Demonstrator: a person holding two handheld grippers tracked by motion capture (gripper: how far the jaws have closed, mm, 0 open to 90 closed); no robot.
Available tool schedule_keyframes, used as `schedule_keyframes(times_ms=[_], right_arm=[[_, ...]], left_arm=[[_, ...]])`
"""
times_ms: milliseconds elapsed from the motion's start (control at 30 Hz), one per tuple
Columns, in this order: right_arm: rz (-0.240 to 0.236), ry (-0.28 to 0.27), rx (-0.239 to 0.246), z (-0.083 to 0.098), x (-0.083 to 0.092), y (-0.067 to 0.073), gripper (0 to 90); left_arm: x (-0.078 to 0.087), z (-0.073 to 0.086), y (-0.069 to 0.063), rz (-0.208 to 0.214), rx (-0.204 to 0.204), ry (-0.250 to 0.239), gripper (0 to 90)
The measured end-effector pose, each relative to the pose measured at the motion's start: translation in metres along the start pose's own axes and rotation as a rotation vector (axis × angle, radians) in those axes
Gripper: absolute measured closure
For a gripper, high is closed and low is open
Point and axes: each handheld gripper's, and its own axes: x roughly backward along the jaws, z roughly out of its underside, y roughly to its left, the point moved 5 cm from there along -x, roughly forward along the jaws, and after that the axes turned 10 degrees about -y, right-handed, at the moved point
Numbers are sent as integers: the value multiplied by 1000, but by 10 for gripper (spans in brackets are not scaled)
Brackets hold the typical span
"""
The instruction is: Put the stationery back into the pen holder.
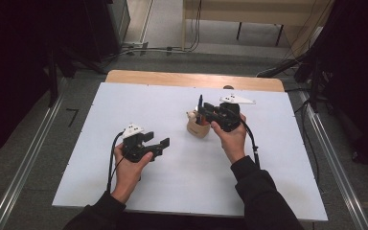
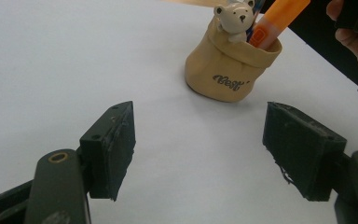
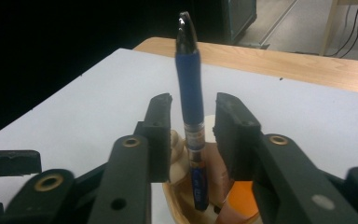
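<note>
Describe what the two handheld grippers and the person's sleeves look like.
Both the left gripper and the right gripper are black, each with two flat rectangular jaws, brass-ringed pivot holes, a pale three-cornered top plate with dark dots, and a black trailing cable. The person wears dark long sleeves.

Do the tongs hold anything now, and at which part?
Nothing is held. The right tongs stand open around the pen, with gaps on both sides. The left tongs are open and empty.
</note>
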Motion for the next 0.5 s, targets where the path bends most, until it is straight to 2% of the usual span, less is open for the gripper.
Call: schedule_keyframes(times_ms=[333,500], right_arm=[[-22,-51,12,-8,24,2,500],[-8,-56,10,-3,41,-4,438]], left_arm=[[2,-1,2,-11,0,-9,259],[5,-1,5,-17,-2,-8,247]])
